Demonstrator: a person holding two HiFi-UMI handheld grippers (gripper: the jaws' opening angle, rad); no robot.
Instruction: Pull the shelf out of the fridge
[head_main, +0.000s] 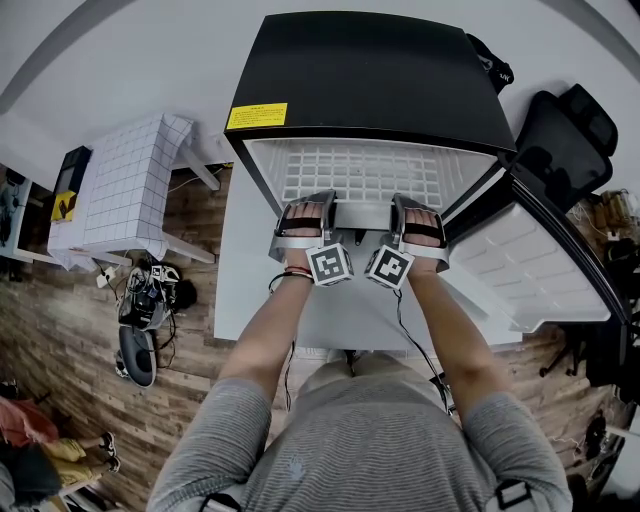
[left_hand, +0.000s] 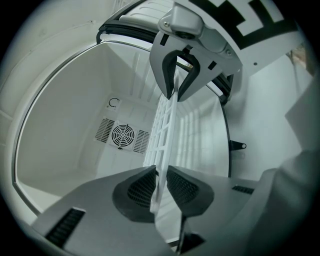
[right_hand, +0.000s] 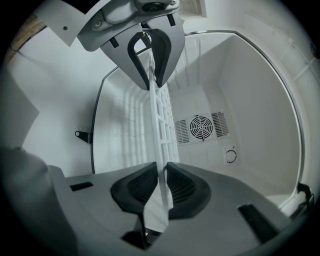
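A small black fridge (head_main: 370, 80) stands open, its door (head_main: 530, 265) swung to the right. The white grid shelf (head_main: 360, 172) lies inside it, front edge toward me. My left gripper (head_main: 305, 222) is shut on the left part of that front edge, and my right gripper (head_main: 418, 224) is shut on the right part. In the left gripper view the shelf (left_hand: 165, 135) runs edge-on between the pads of my left gripper (left_hand: 160, 187), with the other gripper clamped further along. The right gripper view shows the same: shelf (right_hand: 161, 130) pinched between the pads of my right gripper (right_hand: 162, 187).
The fridge's back wall carries a round fan grille (left_hand: 122, 135) (right_hand: 202, 127). A white mat (head_main: 260, 280) lies on the wooden floor under the fridge. A white tiled table (head_main: 130, 180) stands to the left, with cables and shoes (head_main: 145, 300) below it. A black chair (head_main: 565, 135) stands at the right.
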